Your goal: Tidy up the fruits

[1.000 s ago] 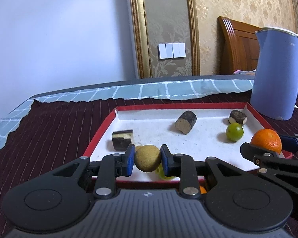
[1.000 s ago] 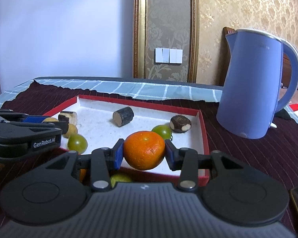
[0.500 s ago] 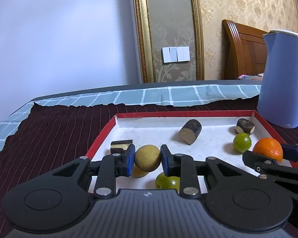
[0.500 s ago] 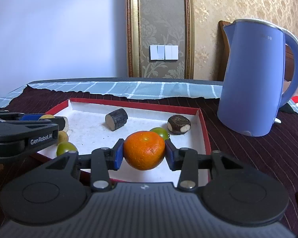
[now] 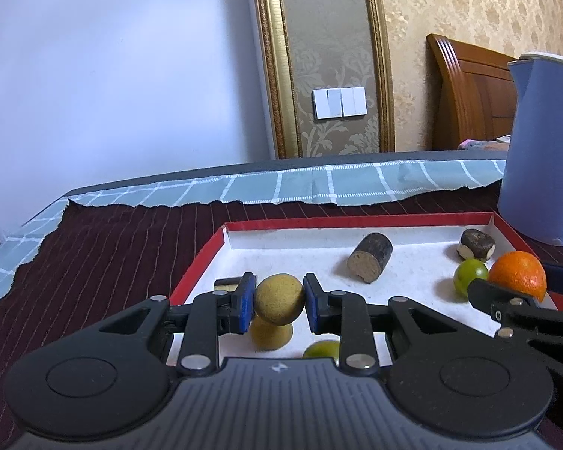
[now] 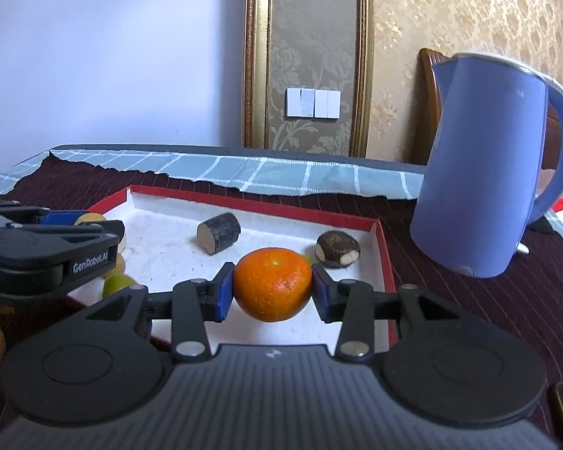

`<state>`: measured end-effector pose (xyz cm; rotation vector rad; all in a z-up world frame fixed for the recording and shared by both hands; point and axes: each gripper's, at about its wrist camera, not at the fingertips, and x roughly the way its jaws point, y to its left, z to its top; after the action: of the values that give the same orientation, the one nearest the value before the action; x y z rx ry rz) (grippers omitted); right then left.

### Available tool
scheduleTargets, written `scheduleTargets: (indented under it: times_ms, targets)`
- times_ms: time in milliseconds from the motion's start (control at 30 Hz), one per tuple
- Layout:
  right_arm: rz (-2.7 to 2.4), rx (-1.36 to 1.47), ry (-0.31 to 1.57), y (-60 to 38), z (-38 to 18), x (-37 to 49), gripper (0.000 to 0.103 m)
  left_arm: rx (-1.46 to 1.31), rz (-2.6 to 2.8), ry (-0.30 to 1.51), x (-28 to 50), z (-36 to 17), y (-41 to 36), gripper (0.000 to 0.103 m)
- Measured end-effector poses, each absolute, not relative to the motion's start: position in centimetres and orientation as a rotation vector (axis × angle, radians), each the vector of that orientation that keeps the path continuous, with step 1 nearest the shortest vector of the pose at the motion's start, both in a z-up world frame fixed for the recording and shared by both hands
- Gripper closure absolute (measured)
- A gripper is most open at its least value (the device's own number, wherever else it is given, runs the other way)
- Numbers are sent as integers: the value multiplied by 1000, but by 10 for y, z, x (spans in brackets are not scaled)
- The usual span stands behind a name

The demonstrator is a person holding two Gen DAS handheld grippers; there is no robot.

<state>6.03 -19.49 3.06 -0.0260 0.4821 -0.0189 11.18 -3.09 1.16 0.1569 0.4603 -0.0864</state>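
**Gripping fruit in both claws over a red-rimmed tray**

Pinching a tan round fruit (image 5: 278, 299) between its blue pads, the left claw (image 5: 277, 302) is closed tight on it and holds it above the near left part of the red-rimmed tray (image 5: 356, 221). The right claw (image 6: 272, 288) is clamped on an orange (image 6: 272, 288), its pads pressed to both sides, above the tray's near edge.

In the left wrist view, a second tan fruit (image 5: 271, 333) lies directly under the held one, at 6 o'clock from it, with a green fruit (image 5: 321, 348) partly hidden behind the claw's right arm. A dark block with a pale top (image 5: 227, 282) sits just at 9 o'clock, half covered by the left pad. At 1 o'clock lies a dark cut log piece (image 5: 369, 262); further round at 2 o'clock sit a brown chunk (image 5: 476, 244) and another green fruit (image 5: 469, 277), which touches the orange's outline.

A blue kettle (image 6: 484, 183) stands on the striped maroon cloth (image 5: 112, 255) of the worktop, at 2 o'clock beyond the tray. The left claw's black arm blocks the tray's left corner in the right wrist view.
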Motion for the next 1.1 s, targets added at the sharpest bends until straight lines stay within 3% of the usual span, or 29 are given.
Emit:
scheduleTargets:
  times_ms: [1100]
  targets:
    - [-53, -40, 509, -199, 31, 98, 63, 165, -39, 468, 146, 11, -34, 76]
